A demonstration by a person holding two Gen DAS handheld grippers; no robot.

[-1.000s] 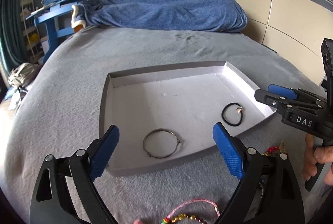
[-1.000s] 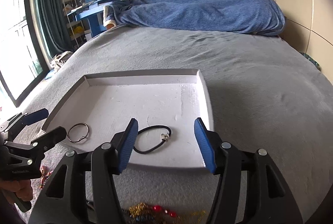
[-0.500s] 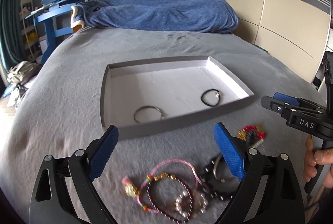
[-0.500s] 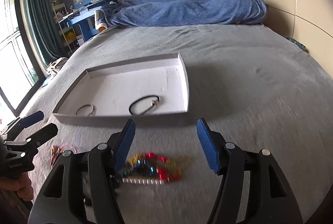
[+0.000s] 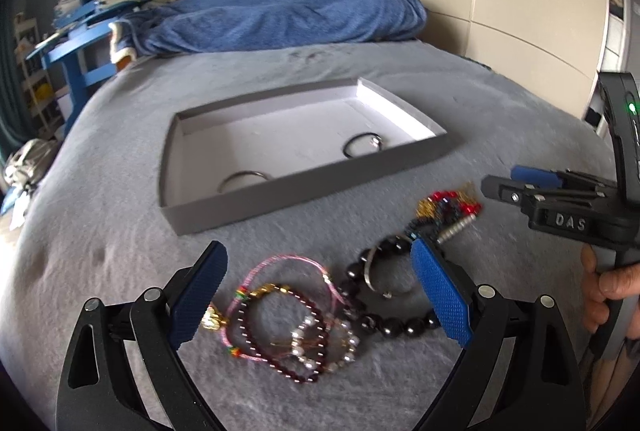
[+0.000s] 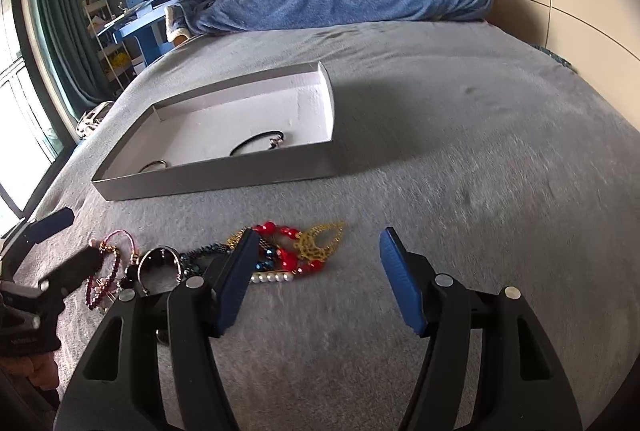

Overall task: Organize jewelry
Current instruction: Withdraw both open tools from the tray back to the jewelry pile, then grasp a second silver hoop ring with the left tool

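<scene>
A grey tray with a white floor lies on the bed. It holds a metal ring and a black hair tie. In front of it lies a jewelry pile: a pink cord bracelet, a dark red bead bracelet, a black bead bracelet and a red-and-gold necklace. My left gripper hangs open above the bracelets, holding nothing. My right gripper is open and empty by the red-and-gold necklace.
A blue blanket is heaped at the head of the grey bed. A blue desk with books stands at the far left, and wardrobe doors at the right. A curtained window is on the left. A hand holds the right gripper's handle.
Both grippers have drawn back from over the tray to the near side of the bed. The tray now lies farther off and the jewelry pile has come into view beneath them.
</scene>
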